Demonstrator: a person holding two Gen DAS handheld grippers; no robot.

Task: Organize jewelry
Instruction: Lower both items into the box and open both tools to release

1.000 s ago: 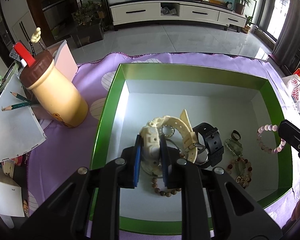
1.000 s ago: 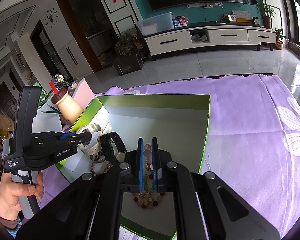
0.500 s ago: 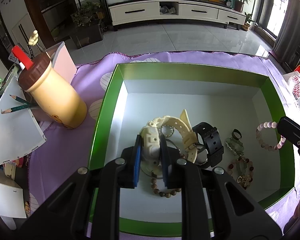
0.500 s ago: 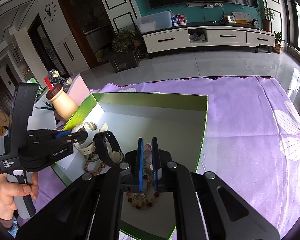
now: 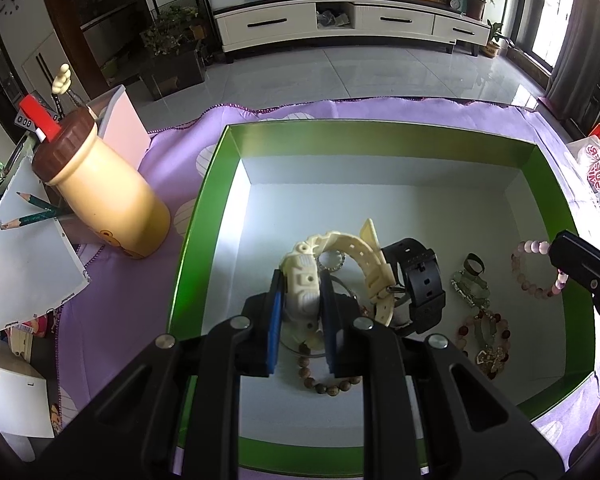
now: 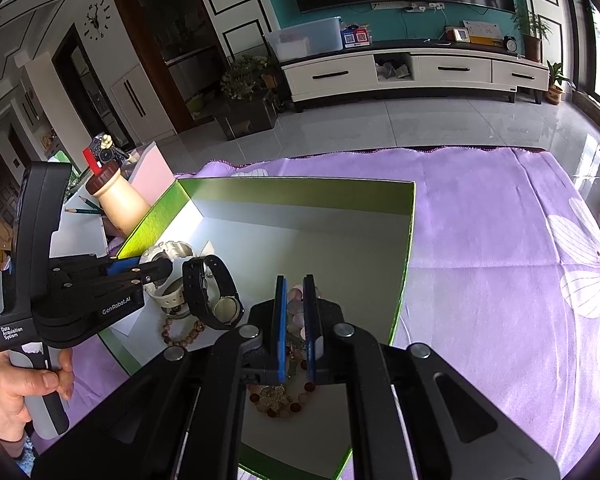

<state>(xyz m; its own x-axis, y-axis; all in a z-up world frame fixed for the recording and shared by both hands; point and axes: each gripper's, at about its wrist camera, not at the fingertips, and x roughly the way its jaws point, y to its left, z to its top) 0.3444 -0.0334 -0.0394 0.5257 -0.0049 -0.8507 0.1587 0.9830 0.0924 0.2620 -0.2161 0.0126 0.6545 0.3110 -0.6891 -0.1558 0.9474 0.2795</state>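
- Left wrist view first:
- Clamped by the left gripper [image 5: 300,300]: the case of the cream watch [image 5: 304,280], jaws closed on it, strap arching toward the black watch [image 5: 418,280] just beside.
- Both watches sitting inside the green box [image 5: 204,216], low near the white floor, with a brown bead bracelet [image 5: 328,384] partly under the cream one.
- Best handled by lifting straight up and slowly, so the cream strap's buckle end, touching the black watch, slips free without dragging it.
- Worth keeping the squeeze on the hard case, not the floppy strap.
- Further right: a pink bead bracelet [image 5: 534,268] beside the tip of the right gripper [image 5: 576,264].
- Right wrist view next:
- Right gripper [image 6: 294,320] with jaws closed and pale pink beads [image 6: 296,308] seen between the blue pads; probably a grip on that bracelet, though contact not clear.
- Wise to hold this hand quiet above the gold-charm bracelet [image 6: 276,398] while the left gripper [image 6: 140,270] moves the watch.
- Purple cloth [image 6: 500,220] on the desk free beyond the box wall.
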